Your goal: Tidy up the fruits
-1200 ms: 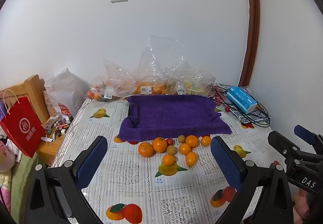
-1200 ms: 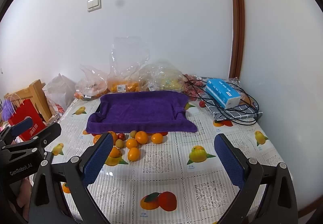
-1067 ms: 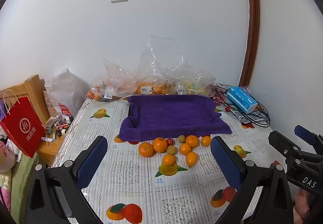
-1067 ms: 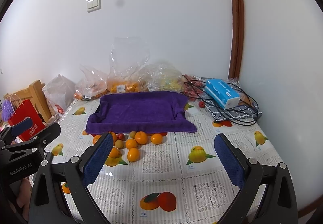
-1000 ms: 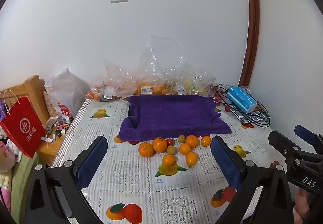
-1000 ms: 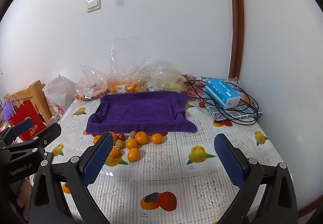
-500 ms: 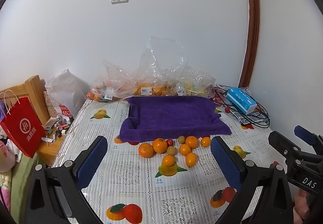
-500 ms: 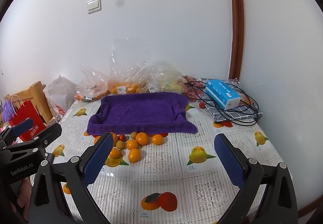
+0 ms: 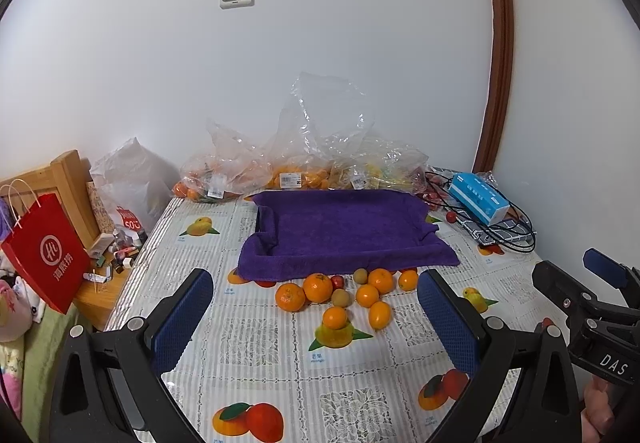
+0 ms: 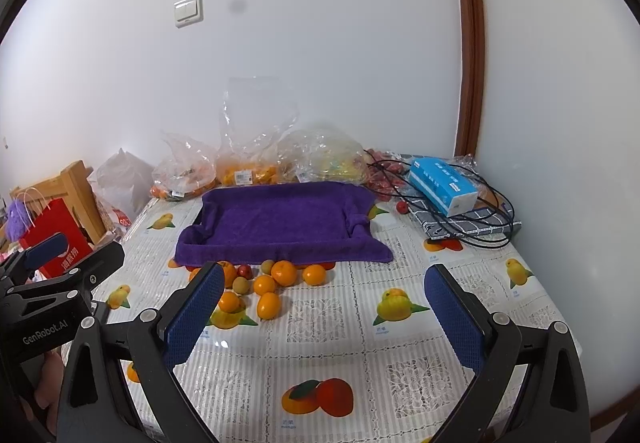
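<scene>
Several loose oranges [image 9: 318, 287] [image 10: 284, 272], small yellow-green fruits [image 9: 360, 276] and a small red fruit [image 9: 338, 281] lie on the fruit-print tablecloth just in front of a purple-towel-lined tray [image 9: 344, 231] [image 10: 280, 221]. My left gripper [image 9: 316, 319] is open and empty, held above the near table, short of the fruit. My right gripper [image 10: 324, 319] is open and empty, to the right of the fruit cluster. Each gripper shows at the edge of the other's view.
Clear plastic bags of fruit [image 9: 296, 171] [image 10: 256, 167] stand behind the tray by the wall. A blue tissue box [image 10: 444, 181] and black cables [image 10: 480, 219] lie at the back right. A red paper bag [image 9: 44, 251] and a wooden bedframe [image 9: 68, 183] stand off the left edge.
Both grippers have barely moved; the view has shifted very slightly. The fruit and the tray have not moved.
</scene>
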Tool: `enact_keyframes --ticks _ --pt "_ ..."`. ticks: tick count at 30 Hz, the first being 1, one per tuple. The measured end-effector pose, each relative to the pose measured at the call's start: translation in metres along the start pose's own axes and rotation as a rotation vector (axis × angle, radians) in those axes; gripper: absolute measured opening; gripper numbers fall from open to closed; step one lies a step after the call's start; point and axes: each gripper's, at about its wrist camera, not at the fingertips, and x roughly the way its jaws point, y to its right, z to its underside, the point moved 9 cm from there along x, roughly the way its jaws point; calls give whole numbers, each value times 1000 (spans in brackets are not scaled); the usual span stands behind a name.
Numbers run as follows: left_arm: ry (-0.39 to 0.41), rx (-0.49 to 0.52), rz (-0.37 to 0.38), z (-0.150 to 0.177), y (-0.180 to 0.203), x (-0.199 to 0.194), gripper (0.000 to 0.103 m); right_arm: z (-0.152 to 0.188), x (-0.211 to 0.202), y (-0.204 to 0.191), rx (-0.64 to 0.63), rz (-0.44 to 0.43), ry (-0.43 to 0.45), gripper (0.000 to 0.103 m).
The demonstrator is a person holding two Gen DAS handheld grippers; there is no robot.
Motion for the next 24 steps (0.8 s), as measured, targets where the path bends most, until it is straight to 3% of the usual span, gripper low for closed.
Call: enact_keyframes --ticks 24 --pt "13 2 -14 -5 -4 3 102 0 -1 -2 -24 -3 0 99"
